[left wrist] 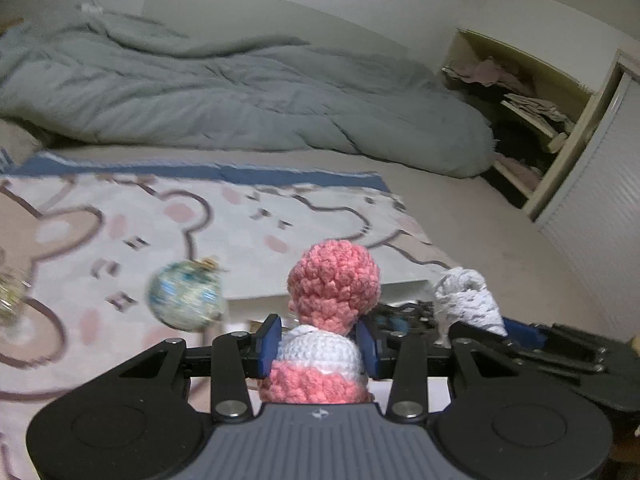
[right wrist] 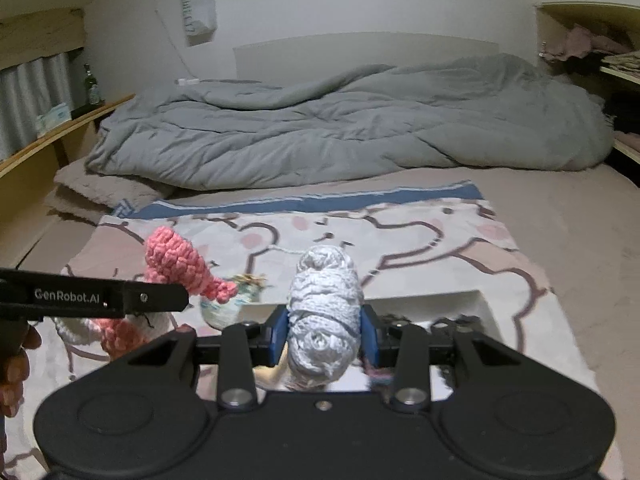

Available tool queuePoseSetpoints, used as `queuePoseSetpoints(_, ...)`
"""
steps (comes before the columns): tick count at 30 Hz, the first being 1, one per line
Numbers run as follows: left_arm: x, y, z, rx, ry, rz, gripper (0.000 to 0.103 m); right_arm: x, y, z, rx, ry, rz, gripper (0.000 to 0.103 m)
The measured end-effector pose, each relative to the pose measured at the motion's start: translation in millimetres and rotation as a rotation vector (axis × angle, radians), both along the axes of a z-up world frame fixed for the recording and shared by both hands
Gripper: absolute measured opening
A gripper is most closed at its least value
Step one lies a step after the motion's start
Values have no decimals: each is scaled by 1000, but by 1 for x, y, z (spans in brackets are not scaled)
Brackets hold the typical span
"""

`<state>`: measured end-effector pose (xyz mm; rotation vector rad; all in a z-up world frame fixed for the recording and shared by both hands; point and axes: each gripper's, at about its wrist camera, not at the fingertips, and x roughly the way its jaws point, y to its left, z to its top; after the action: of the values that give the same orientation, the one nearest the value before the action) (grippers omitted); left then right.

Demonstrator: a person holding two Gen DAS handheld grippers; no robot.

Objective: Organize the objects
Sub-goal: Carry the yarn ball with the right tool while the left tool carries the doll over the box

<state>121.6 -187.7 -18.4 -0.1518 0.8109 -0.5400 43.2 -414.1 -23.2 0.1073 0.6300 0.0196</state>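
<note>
Over a white box (right wrist: pixel 476 300) on the bed, left tongs (left wrist: pixel 318 346) pinch a pink doll (left wrist: pixel 334 280) upright, right tongs (right wrist: pixel 324 338) a white doll (right wrist: pixel 324 300), the box just beyond.

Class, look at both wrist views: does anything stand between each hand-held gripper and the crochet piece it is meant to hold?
No. The left hand-held gripper is already shut on the pink and white crochet toy, and the right hand-held gripper is shut on the white crochet piece. Nothing sits between fingers and yarn.
</note>
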Motion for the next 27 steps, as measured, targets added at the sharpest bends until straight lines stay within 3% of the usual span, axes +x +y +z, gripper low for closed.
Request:
queuePoseSetpoints(3, 2, -16, -10, -48, 58, -12, 42, -6, -15, -5, -5, 13, -22, 39)
queuePoseSetpoints(15, -4, -76, -61, -116, 236, -20, 42, -23, -69, -35, -18, 89, -83, 39)
queuePoseSetpoints(17, -5, -85, -69, -136, 264, -28, 32, -26, -77, -42, -18, 111, -90, 39)
queuePoseSetpoints(20, -6, -98, -78, -180, 299, -41, 30, -28, -88, -53, -7, 148, -92, 39)
queuePoseSetpoints(27, -6, -129, -100, -130, 342, -71, 28, -31, -98, -75, -38, 220, -84, 39)
